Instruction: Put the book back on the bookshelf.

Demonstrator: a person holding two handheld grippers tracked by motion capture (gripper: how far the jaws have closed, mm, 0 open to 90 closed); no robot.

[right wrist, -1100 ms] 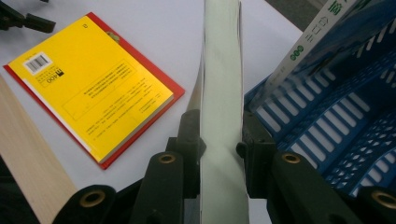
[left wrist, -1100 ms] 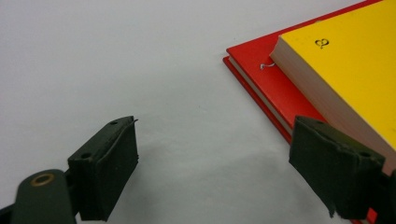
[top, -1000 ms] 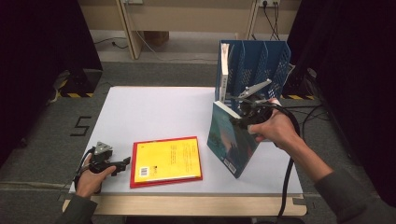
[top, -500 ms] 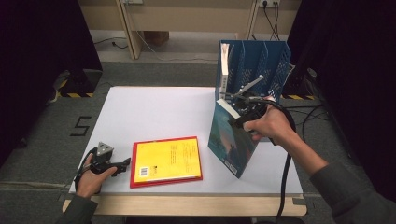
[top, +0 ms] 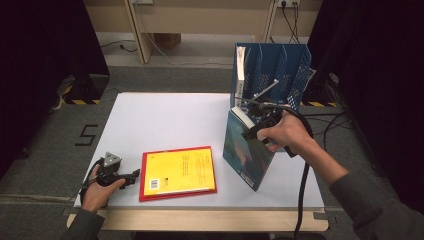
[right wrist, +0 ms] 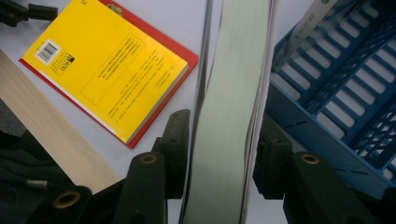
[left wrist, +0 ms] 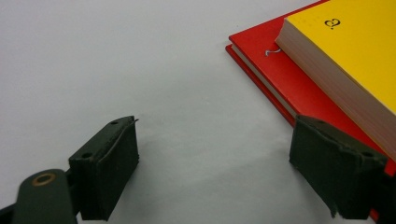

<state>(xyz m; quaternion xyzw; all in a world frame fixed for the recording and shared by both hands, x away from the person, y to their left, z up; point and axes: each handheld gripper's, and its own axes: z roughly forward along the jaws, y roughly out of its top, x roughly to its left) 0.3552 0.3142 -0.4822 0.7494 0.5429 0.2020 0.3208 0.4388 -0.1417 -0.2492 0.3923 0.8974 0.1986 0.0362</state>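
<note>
A teal-covered book (top: 245,152) stands on its lower edge on the white table (top: 165,120), in front of a blue file rack (top: 280,65). My right gripper (top: 253,115) is shut on the book's top corner. In the right gripper view, the right gripper (right wrist: 224,154) has both jaws pressed against the book's covers on either side of the pale green page edge (right wrist: 229,116). A yellow book (top: 180,170) lies flat on a red book (top: 146,192) near the front edge. Left of them my left gripper (top: 134,175) rests on the table, open. In its own view the left gripper (left wrist: 222,172) holds nothing, next to the red book (left wrist: 261,53) and yellow book (left wrist: 355,51).
A white book (top: 241,70) stands in the rack's left slot. The rack (right wrist: 336,93) is close on the right in the right gripper view. The table's wooden front edge (top: 200,220) runs below the books. Cables trail on the floor to the right (top: 330,120).
My right hand and gripper have shifted a little to the left with the teal book's top, toward the rack's front. The left gripper and the flat books have not moved.
</note>
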